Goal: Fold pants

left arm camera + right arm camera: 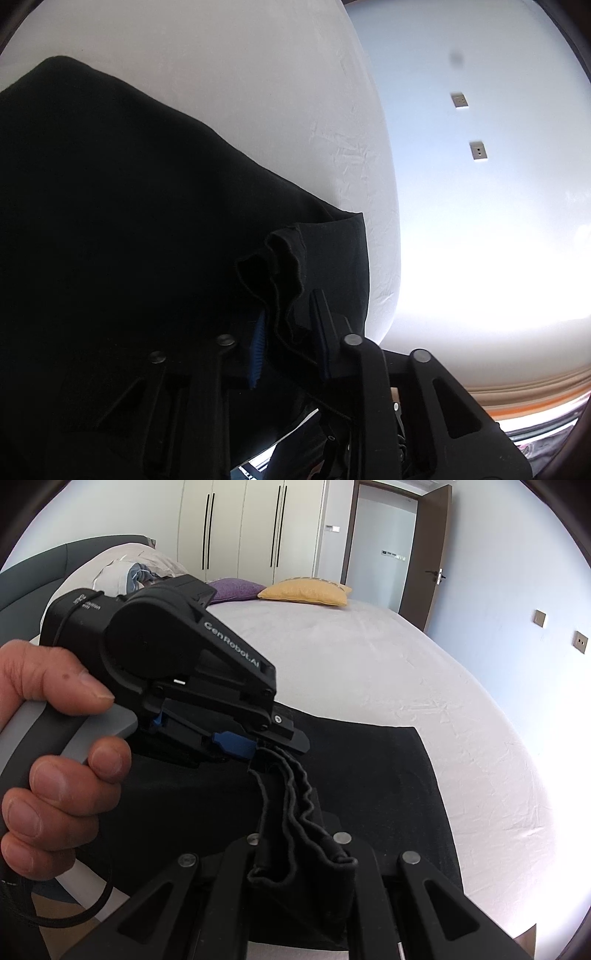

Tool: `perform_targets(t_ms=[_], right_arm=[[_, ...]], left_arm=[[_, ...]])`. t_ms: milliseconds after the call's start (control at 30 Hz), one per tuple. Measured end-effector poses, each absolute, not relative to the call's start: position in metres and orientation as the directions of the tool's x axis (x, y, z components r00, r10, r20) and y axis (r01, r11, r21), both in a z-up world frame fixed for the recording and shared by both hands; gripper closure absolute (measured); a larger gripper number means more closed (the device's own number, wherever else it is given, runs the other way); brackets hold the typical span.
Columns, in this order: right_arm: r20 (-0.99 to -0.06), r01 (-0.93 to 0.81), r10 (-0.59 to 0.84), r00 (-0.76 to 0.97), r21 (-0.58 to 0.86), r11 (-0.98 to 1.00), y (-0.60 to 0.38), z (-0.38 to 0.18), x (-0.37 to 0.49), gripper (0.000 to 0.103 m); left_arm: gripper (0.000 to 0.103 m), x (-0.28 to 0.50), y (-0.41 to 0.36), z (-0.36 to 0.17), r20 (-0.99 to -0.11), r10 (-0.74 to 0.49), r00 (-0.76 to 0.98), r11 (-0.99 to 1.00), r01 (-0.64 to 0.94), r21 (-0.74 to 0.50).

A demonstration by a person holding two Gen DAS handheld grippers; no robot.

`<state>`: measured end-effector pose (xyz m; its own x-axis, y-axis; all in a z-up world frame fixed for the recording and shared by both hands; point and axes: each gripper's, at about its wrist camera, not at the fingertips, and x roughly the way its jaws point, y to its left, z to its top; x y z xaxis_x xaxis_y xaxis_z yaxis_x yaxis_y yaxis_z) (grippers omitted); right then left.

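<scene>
**Both grippers clamp one hem of black pants over the bed**

Left wrist view: the left gripper [284, 325] tilts down over the white bed [221, 74], its fingers closed on a bunched, wavy edge of the black pants [110, 203], which spread across the sheet.

Right wrist view: the right gripper [299, 853] pinches the same gathered hem close below. A person's hand [55, 746] wraps the other gripper's grey handle, thumb on top, fingers curled beneath. A purple cushion [232, 589] and a yellow cushion [306, 590] lie at the far end.
</scene>
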<state>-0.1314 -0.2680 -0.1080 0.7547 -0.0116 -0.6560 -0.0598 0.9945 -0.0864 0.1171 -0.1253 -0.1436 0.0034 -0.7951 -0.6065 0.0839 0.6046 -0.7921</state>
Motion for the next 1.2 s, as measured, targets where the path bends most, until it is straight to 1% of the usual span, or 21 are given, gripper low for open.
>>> perform_targets(t_ms=[33,100,200,333,433,733,833,933,1000,1100,1167,1200], right_arm=[[-0.653,-0.062,-0.012,0.757,-0.090,0.994,-0.266,-0.106,-0.132,0.094],[-0.650,-0.077,-0.006,0.760,-0.099,0.992,-0.259,-0.103,-0.131,0.094],[-0.644,-0.108,0.013,0.765,-0.108,0.988,-0.245,-0.102,-0.133,0.094],[-0.643,-0.160,0.043,0.764,-0.124,0.979,-0.220,-0.101,-0.130,0.094],[-0.652,-0.213,0.069,0.755,-0.144,0.966,-0.197,-0.104,-0.126,0.094],[-0.692,-0.340,0.154,0.705,-0.140,0.930,-0.131,-0.118,-0.110,0.094],[-0.716,-0.361,0.153,0.681,-0.146,0.921,-0.117,-0.126,-0.101,0.094],[-0.734,-0.371,0.147,0.663,-0.152,0.916,-0.108,-0.137,-0.099,0.093],[-0.742,-0.372,0.143,0.655,-0.152,0.915,-0.105,-0.144,-0.098,0.092],[-0.771,-0.390,0.172,0.613,-0.106,0.915,-0.103,-0.152,-0.091,0.079],[-0.781,-0.407,0.244,0.575,-0.014,0.913,-0.107,-0.149,-0.091,0.055],[-0.784,-0.415,0.285,0.551,0.038,0.909,-0.111,-0.145,-0.093,0.050]], left_arm=[[0.092,0.119,-0.122,-0.141,-0.606,-0.796,0.008,0.604,0.087,-0.792],[0.094,0.123,-0.116,-0.135,-0.599,-0.800,0.008,0.597,0.109,-0.795],[0.095,0.119,-0.113,-0.123,-0.623,-0.782,0.015,0.616,0.168,-0.770],[0.096,0.126,-0.092,-0.114,-0.634,-0.773,0.031,0.625,0.205,-0.753],[0.096,0.130,-0.077,-0.112,-0.661,-0.749,0.040,0.651,0.230,-0.723],[0.096,0.137,-0.018,-0.130,-0.693,-0.716,0.076,0.695,0.165,-0.700],[0.096,0.136,-0.012,-0.137,-0.709,-0.700,0.080,0.712,0.148,-0.686],[0.096,0.133,-0.022,-0.141,-0.718,-0.691,0.083,0.721,0.139,-0.679],[0.096,0.126,-0.006,-0.138,-0.723,-0.686,0.083,0.726,0.144,-0.672],[0.094,0.137,-0.009,-0.153,-0.728,-0.680,0.084,0.732,0.122,-0.670],[0.091,0.143,-0.006,-0.161,-0.735,-0.672,0.090,0.740,0.129,-0.660],[0.090,0.141,-0.005,-0.156,-0.747,-0.658,0.101,0.752,0.141,-0.644]])
